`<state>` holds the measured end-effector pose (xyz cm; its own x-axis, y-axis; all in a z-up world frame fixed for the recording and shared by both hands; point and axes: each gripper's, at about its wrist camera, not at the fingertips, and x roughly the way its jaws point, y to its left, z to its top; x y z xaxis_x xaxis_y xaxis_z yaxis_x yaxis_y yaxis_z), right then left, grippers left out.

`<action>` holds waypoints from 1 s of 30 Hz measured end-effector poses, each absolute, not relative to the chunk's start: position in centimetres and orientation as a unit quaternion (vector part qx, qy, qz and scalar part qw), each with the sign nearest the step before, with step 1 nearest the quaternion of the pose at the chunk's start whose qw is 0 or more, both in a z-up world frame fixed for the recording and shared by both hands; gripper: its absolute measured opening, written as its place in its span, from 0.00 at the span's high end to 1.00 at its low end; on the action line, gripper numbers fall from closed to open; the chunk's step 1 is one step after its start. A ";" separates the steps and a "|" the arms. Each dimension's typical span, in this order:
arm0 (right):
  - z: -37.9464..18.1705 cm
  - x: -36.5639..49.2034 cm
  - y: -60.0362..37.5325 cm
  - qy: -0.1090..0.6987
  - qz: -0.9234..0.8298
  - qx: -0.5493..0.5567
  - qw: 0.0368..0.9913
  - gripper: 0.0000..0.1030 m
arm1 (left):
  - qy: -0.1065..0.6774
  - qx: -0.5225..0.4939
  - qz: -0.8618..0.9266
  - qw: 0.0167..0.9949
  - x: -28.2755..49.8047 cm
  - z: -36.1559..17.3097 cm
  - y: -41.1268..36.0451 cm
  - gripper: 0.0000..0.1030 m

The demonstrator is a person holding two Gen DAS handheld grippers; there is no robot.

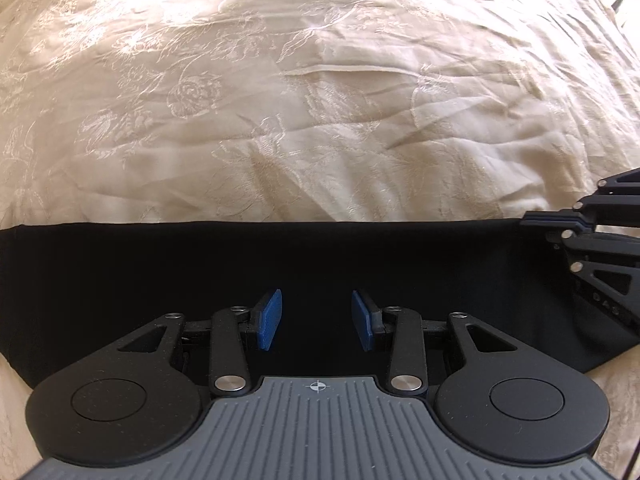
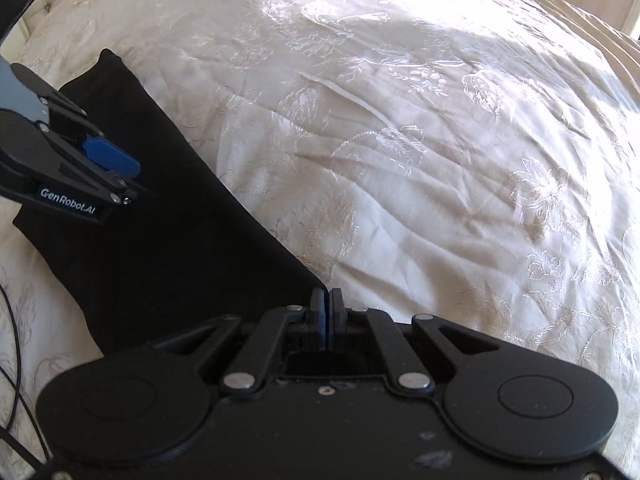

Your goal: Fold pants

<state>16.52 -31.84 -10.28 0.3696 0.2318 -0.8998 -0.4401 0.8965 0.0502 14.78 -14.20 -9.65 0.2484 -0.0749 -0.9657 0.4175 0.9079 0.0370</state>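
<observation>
Over the black pants (image 1: pixel 280 264) on the cream bedspread (image 1: pixel 320 100), the left tool (image 1: pixel 316 320) hangs part-open and empty, while the right tool (image 2: pixel 327 316) is pinched closed at the pants' edge.

Black pants (image 1: pixel 280 264) near edge hidden under left gripper (image 1: pixel 317 316) body. Right gripper (image 2: pixel 327 312) pads together at pants corner; cloth between them not clear. Bedspread (image 1: pixel 320 100) cut by every edge.
</observation>
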 end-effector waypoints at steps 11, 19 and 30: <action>-8.8 14.5 -34.2 0.504 0.091 -0.025 0.858 0.80 | 0.580 0.208 -0.171 0.768 15.6 -12.8 -18.3 0.62; -5.9 6.5 -40.2 0.504 -0.026 0.062 0.861 0.79 | 0.563 0.200 -0.172 0.783 14.1 -9.4 -18.9 0.62; -6.4 -1.8 -47.3 0.510 -0.189 0.155 0.825 0.73 | 0.548 0.260 -0.263 0.750 8.7 -10.8 -26.5 0.62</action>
